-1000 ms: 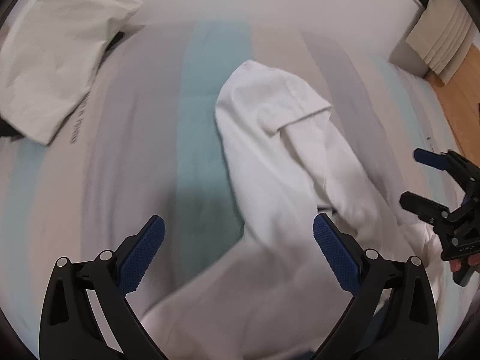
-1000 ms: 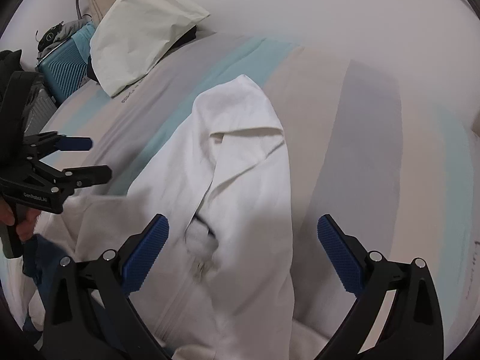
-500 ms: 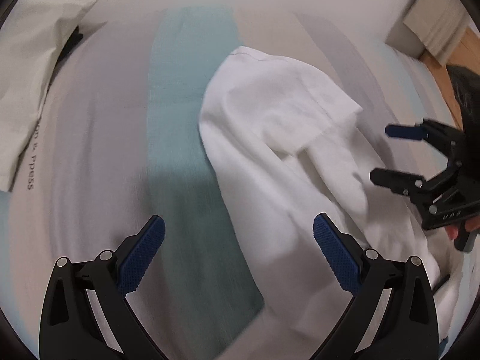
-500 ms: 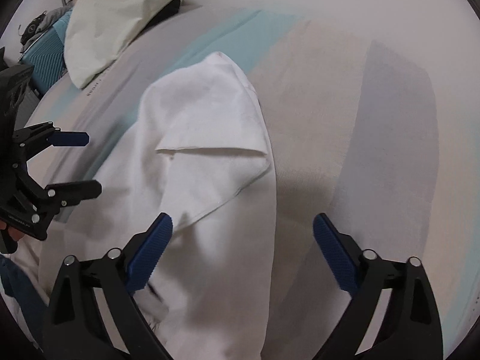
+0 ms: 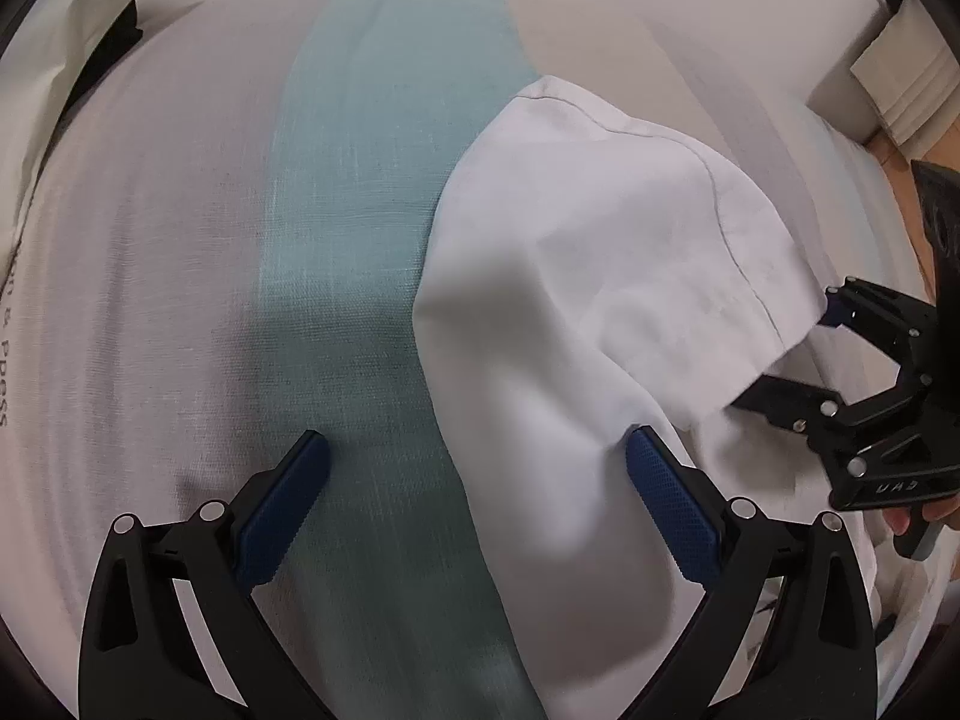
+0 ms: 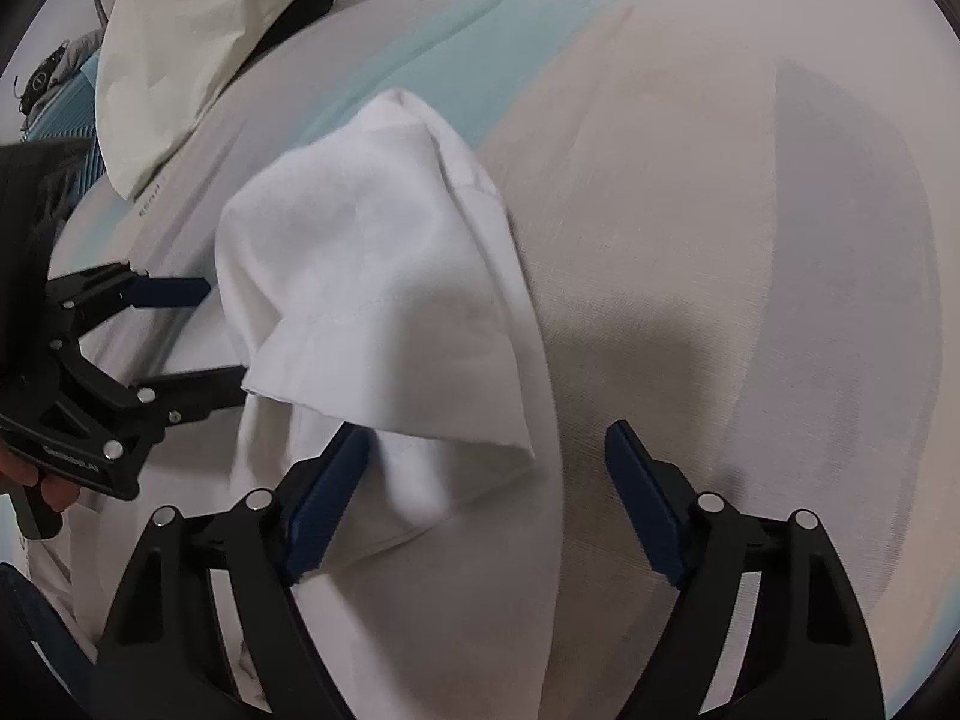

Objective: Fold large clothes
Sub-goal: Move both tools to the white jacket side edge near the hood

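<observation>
My left gripper (image 5: 477,492) stands open over the white cotton garment's (image 5: 576,312) left edge on the striped bed sheet (image 5: 180,276). My right gripper (image 6: 486,483) has been narrowing, fabric loose between its fingers. Bare sheet lies rightward; the garment's near end is cut off.

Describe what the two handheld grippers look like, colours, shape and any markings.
Both the left gripper and the right gripper are matte black frames with triangular cut-outs and round silver pivot screws. Each ends in two long fingers with dark blue, finely textured pads. Small white lettering, too blurred to read, marks each body. No cables show.
</observation>
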Demonstrator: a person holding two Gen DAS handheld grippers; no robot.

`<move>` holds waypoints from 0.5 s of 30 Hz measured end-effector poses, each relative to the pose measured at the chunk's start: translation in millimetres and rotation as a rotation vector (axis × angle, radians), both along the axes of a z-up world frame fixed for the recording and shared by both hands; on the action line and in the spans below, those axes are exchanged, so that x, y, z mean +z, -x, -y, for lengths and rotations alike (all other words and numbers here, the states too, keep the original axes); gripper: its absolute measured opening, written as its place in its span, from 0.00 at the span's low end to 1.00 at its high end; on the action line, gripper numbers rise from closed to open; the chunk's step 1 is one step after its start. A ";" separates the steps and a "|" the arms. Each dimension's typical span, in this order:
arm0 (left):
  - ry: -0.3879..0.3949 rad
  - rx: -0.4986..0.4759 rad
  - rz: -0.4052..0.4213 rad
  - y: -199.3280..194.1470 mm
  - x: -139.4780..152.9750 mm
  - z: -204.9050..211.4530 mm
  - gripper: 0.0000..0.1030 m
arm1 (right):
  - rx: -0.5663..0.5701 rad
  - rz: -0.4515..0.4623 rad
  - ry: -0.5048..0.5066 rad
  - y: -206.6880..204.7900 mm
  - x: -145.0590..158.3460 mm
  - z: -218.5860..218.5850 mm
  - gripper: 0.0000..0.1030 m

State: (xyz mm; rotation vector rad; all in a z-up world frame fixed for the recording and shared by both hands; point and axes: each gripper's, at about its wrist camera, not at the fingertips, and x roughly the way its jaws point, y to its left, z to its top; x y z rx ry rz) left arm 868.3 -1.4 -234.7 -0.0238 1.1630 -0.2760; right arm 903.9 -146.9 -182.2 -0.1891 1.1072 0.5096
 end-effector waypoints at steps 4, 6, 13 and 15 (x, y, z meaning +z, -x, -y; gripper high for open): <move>-0.030 -0.012 0.014 2.7 -4.6 3.4 0.93 | -0.003 -0.005 -0.003 -1.8 -6.2 -1.2 0.74; -0.025 -0.008 0.014 2.2 -5.2 3.8 0.93 | -0.009 -0.010 -0.008 -3.1 -8.1 -1.6 0.73; -0.087 -0.037 0.062 11.7 -10.7 6.3 0.81 | -0.013 0.005 0.007 -5.4 -7.4 0.0 0.65; -0.069 -0.015 0.064 10.4 -7.8 1.4 0.75 | -0.028 0.012 0.004 -9.3 -6.5 -0.8 0.65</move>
